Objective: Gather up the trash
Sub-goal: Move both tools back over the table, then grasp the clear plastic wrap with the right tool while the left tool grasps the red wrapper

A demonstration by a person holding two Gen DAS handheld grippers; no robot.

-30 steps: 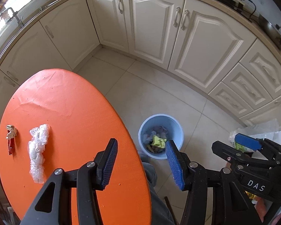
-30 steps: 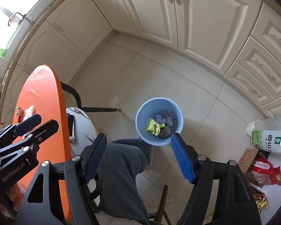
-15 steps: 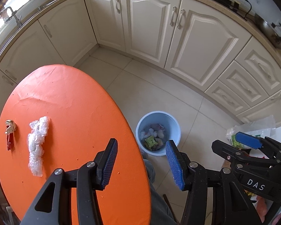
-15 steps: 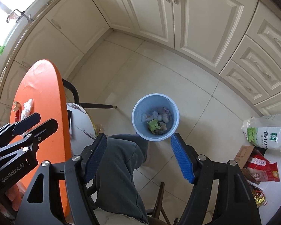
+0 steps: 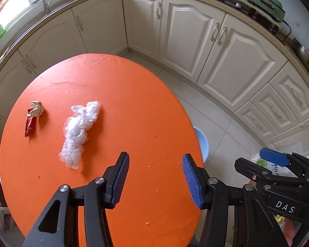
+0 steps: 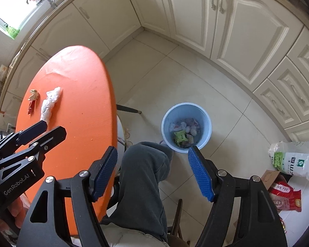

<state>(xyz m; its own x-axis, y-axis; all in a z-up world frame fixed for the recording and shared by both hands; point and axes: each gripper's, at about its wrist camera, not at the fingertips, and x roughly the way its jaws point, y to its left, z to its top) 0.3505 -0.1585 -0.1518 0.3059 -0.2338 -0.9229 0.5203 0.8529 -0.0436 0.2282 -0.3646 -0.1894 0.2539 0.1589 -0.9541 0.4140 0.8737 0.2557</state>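
Counter: round orange counter, bearing two pieces of trash on its far left part.
Plastic wrap: crumpled clear plastic wrap, lying flat; long axis runs from near the left tongs away toward the cupboards, slightly slanted.
Wrapper: small red-and-gold wrapper, just left of the plastic wrap, apart from it.
Bin: blue bin on the floor right of the counter, already holding scraps.
Left tongs: left tongs over the counter, half open, nothing between them; the plastic wrap lies ahead and to their left, its near end closest.
Right tongs: right tongs wide apart, empty, above the person's knee, beside the bin.
Nearer hand: left, by judgement; it likely takes the plastic wrap next, across its narrow width.
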